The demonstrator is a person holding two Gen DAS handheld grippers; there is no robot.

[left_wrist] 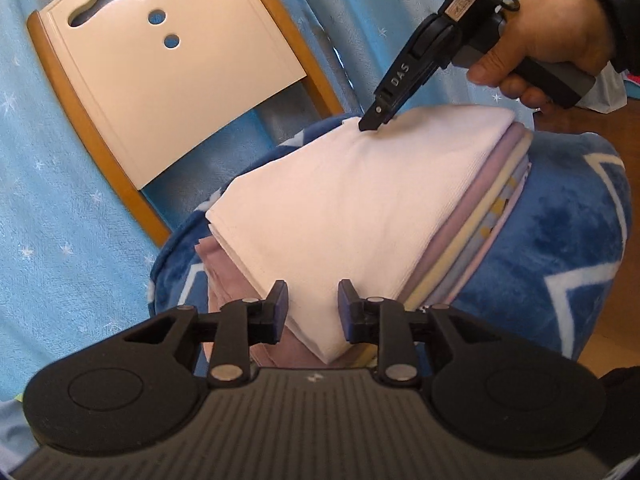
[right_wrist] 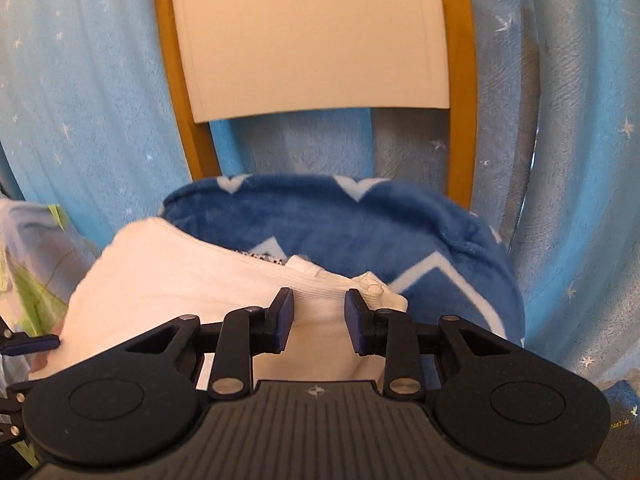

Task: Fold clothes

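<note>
A folded white garment point(left_wrist: 340, 184) tops a stack of folded clothes, with mauve point(left_wrist: 464, 216), pale yellow and lavender layers under it. The stack rests on a blue chevron cushion point(left_wrist: 560, 240) on a chair seat. My left gripper point(left_wrist: 313, 304) is open, and the garment's near corner lies between its fingers. My right gripper point(left_wrist: 372, 122), held by a hand point(left_wrist: 548, 52), touches the far corner of the white garment. In the right wrist view the right gripper point(right_wrist: 319, 312) is open over the white garment point(right_wrist: 180, 280), whose ribbed edge sits between the fingers.
The chair's cream back panel point(left_wrist: 160, 60) with its wooden frame point(left_wrist: 80, 120) rises just behind the cushion. A light blue star-print curtain point(left_wrist: 60, 220) hangs behind it. A green-patterned cloth point(right_wrist: 36, 276) lies at the left. Wooden floor point(left_wrist: 616, 332) shows at the right.
</note>
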